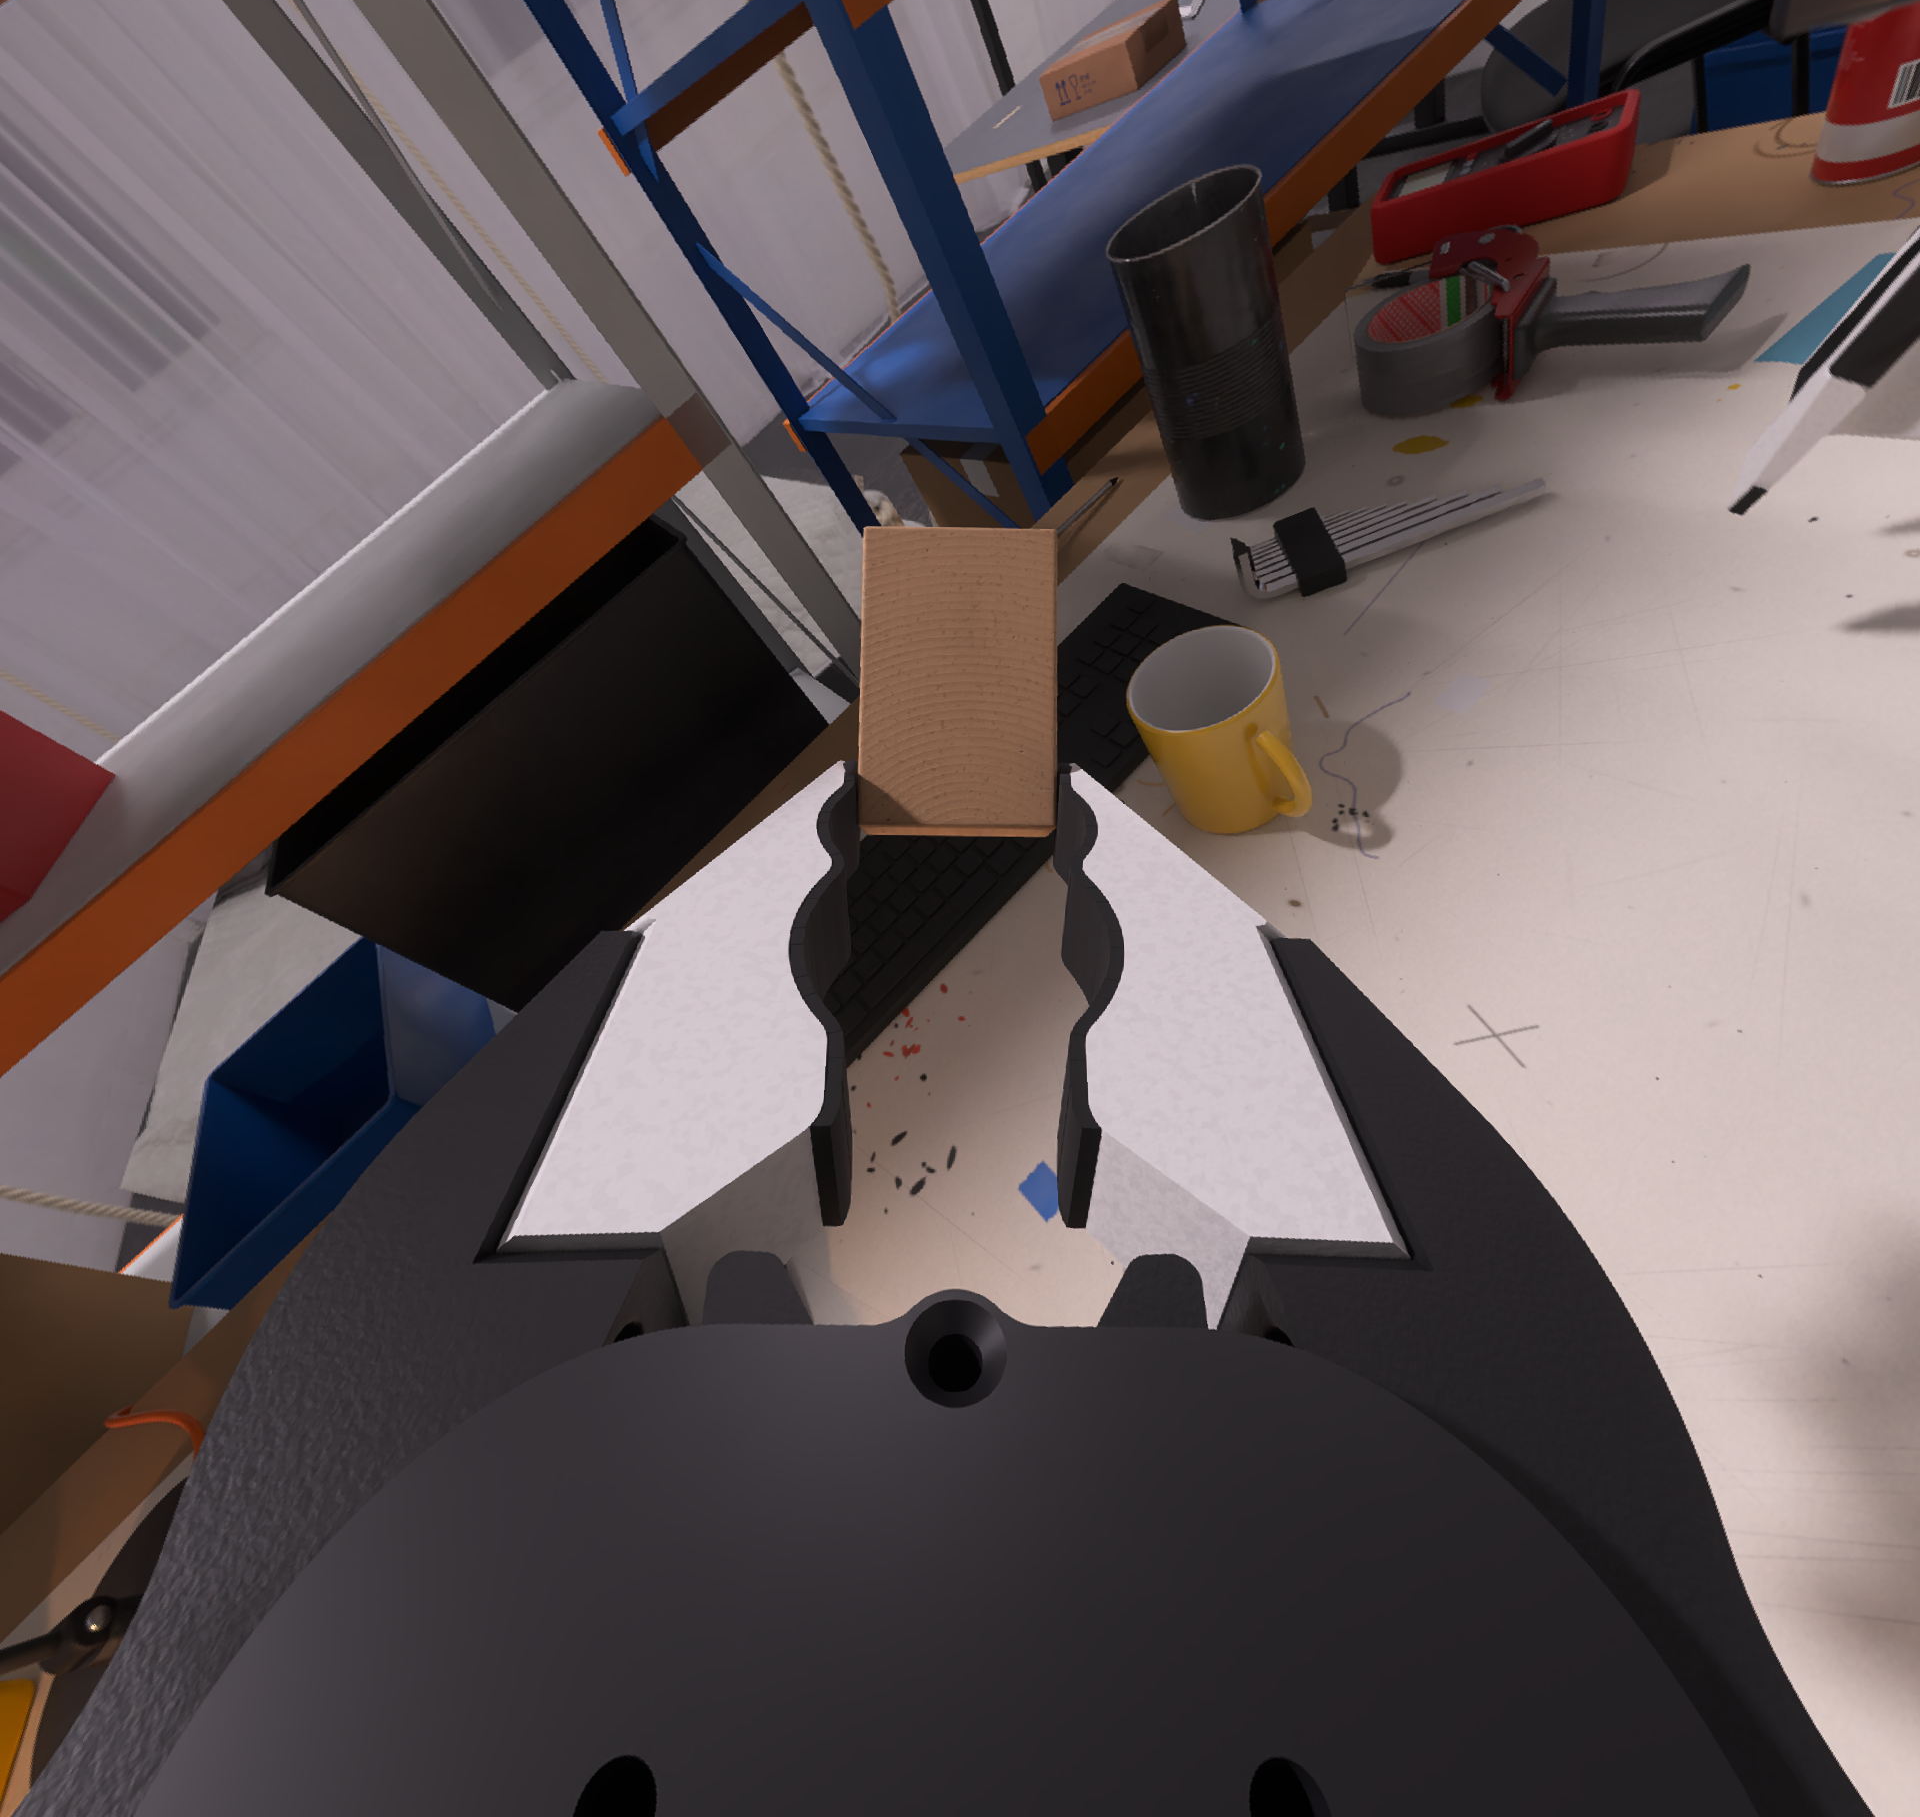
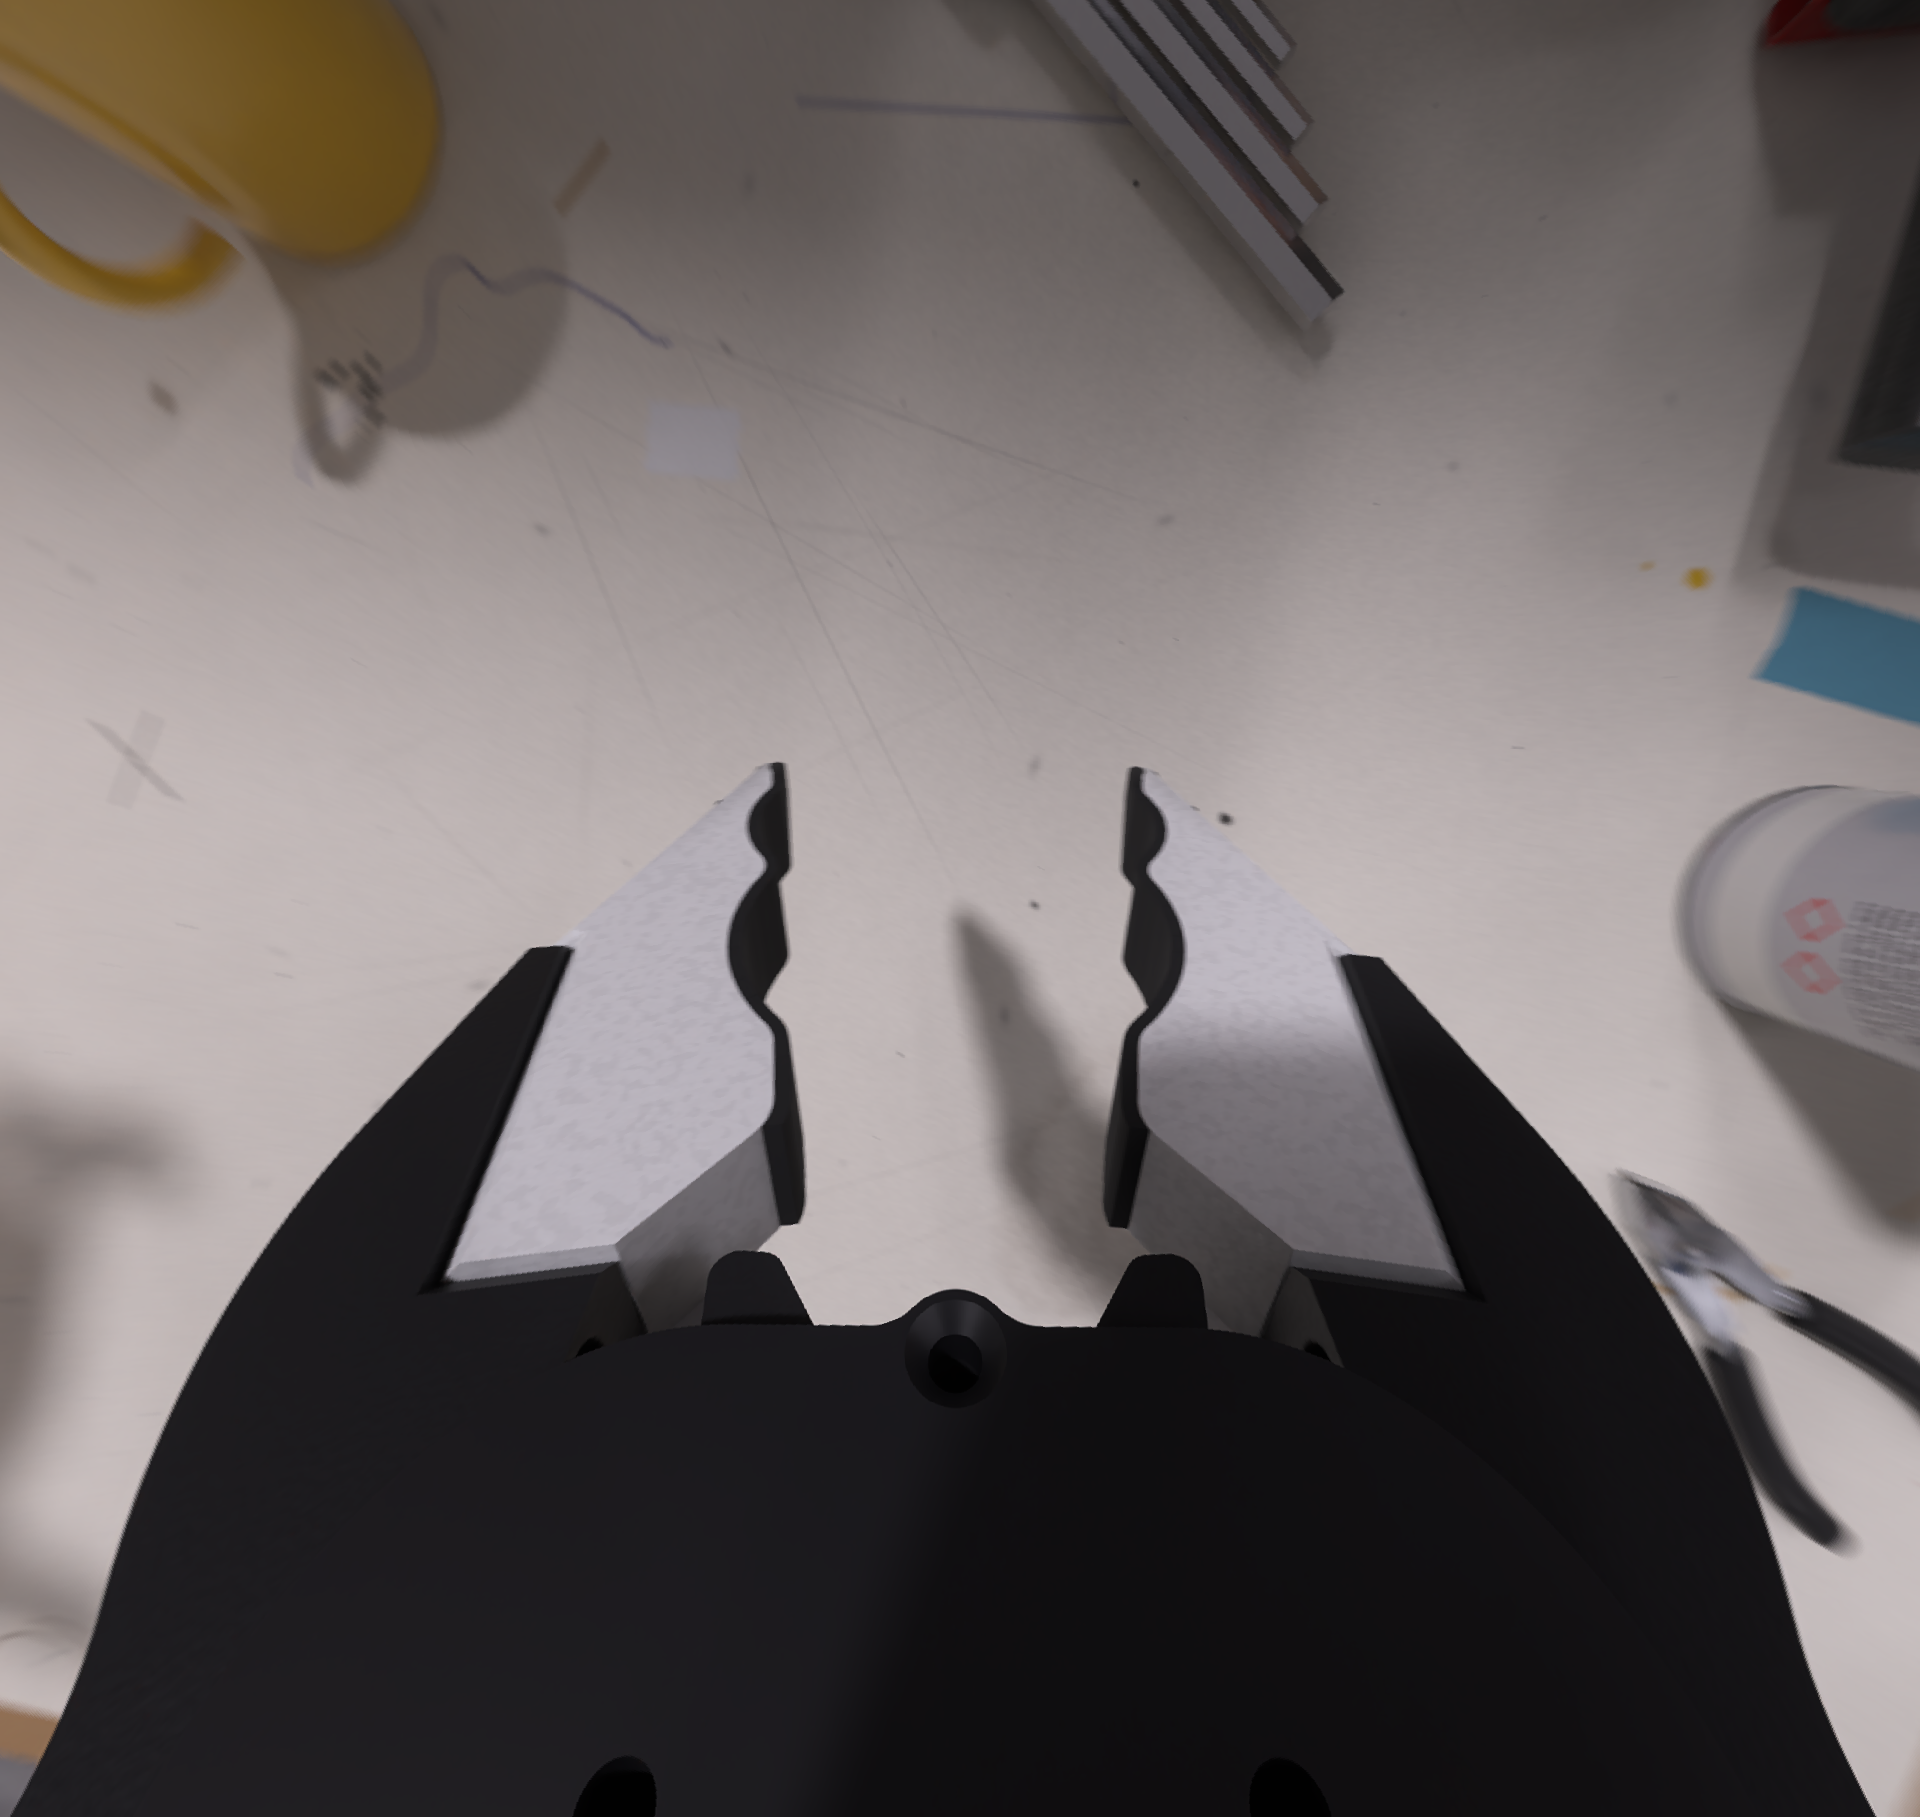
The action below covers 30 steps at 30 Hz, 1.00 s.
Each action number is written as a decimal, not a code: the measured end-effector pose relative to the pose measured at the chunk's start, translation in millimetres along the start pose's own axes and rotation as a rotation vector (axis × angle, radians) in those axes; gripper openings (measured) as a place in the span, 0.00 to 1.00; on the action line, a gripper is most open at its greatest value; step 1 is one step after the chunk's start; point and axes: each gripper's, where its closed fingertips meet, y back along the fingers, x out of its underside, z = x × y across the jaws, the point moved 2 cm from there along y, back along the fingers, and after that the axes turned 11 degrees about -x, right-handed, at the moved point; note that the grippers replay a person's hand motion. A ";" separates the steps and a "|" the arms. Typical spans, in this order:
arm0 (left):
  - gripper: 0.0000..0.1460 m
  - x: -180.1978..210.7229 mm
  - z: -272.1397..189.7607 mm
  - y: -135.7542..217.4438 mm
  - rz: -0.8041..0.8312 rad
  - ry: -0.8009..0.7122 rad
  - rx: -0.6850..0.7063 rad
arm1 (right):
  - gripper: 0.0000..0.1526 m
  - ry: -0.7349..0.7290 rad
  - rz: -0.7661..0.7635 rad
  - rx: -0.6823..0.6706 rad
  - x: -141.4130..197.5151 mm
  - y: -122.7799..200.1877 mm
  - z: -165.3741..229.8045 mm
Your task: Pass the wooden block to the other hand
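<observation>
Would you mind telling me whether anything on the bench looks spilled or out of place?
Small red specks and dark flecks dot the table like spilled paint; otherwise only clutter.

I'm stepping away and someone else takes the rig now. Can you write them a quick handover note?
Left claw: shut on the wooden block, gripped at its near end and held above the table.
Right claw: open, empty, pointing down at bare table between the yellow mug and a white can.
Done: block picked up.
Left: bring the claws together, close the right on the block's free end, release the left.
</observation>
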 end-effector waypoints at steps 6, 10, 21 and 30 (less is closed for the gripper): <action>0.25 2.6 -6.2 -0.6 0.012 0.007 0.024 | 0.52 -0.224 -0.289 -0.327 -32.7 15.5 14.2; 0.25 2.9 -7.3 1.9 0.009 0.020 0.037 | 0.49 -0.176 -0.171 -0.235 -9.0 31.0 10.5; 0.25 -0.9 5.0 7.4 -0.012 0.066 0.035 | 0.44 0.089 -0.132 0.027 5.8 40.8 -8.5; 0.25 -7.1 5.4 13.4 -0.046 0.069 0.027 | 0.08 0.238 -0.538 -0.065 -57.0 63.9 14.5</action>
